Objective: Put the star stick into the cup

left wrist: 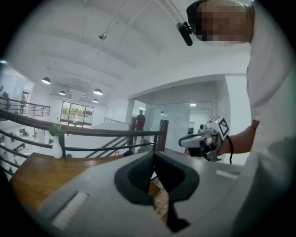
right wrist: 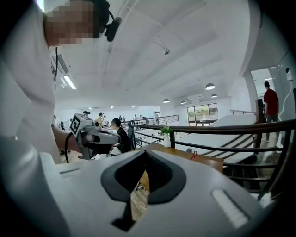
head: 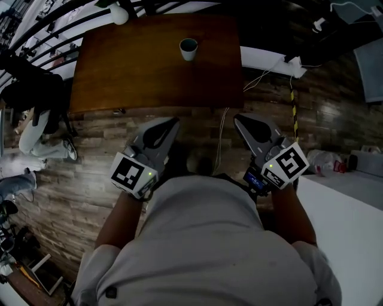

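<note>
A small white cup [head: 188,49] with a dark inside stands upright at the far middle of the brown wooden table [head: 137,72]. A small dark thing [head: 119,110] lies at the table's near edge; the right gripper view shows a small red item [right wrist: 193,155] on the table, too small to tell as the star stick. My left gripper [head: 173,121] and right gripper [head: 239,119] hang close to my body over the plank floor, short of the table. Both are shut with nothing between the jaws [left wrist: 155,153] [right wrist: 144,152].
A white vase [head: 118,13] with a plant stands at the table's far left corner, by a black railing [head: 42,42]. Cables and a white power strip [head: 296,66] lie on the floor to the right. A white surface [head: 353,209] is at my right. People stand in the distance.
</note>
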A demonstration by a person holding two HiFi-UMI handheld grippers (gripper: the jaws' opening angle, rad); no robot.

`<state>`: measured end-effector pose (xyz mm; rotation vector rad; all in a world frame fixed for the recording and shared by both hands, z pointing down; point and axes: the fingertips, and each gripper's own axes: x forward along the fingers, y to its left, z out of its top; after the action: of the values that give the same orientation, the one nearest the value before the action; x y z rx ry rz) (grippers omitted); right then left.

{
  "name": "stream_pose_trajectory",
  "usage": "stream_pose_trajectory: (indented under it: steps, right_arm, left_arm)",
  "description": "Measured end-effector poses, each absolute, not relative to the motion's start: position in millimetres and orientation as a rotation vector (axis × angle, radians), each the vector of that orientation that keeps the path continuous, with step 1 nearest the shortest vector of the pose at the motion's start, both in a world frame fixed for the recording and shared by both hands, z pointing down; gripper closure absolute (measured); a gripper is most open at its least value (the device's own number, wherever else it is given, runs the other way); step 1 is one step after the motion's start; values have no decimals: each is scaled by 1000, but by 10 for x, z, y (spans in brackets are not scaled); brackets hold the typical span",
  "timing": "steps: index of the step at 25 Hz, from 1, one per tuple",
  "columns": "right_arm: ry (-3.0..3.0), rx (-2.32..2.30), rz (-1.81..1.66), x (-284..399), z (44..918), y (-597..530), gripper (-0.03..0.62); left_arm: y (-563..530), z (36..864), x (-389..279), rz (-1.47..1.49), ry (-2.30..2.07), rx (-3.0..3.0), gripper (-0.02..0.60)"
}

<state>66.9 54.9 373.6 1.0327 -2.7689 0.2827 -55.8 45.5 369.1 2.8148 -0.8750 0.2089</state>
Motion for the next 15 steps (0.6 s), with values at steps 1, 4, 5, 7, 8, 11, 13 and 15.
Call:
stream_pose_trajectory:
  steps: [1,4,5,7,8,11,13,15]
  right_arm:
    - [-2773,1018,288,707,3767,654,586]
    - [-2787,996,301,802,3835,900,586]
    - [-2792,995,301,833,3839,970,586]
    - [-2797,992,295,907,3822,1110,586]
    - [-2799,989,290,949,3803,1177,586]
    - [-2800,978,274,1055,3726,1380,586]
    - [-2804,981,259,1084,3647,1507,586]
    - [-2807,982,254,1087,3594,1593,586]
  left_arm:
    - [557,3738,-508,222,-878,2814,578]
    - [803,3861,-398,238,-902,2808,578]
    - [869,3863,-360,220,-909,2805,578]
    - [1000,3842,-294,193,-922,2800,578]
    - [1063,3827,-264,189,-930,2800,578]
    - [1246,3778,-205,189,-961,2800,578]
    - [1357,3749,-208,188,-978,2804,578]
    - [1437,3716,-219,183,-985,2803,578]
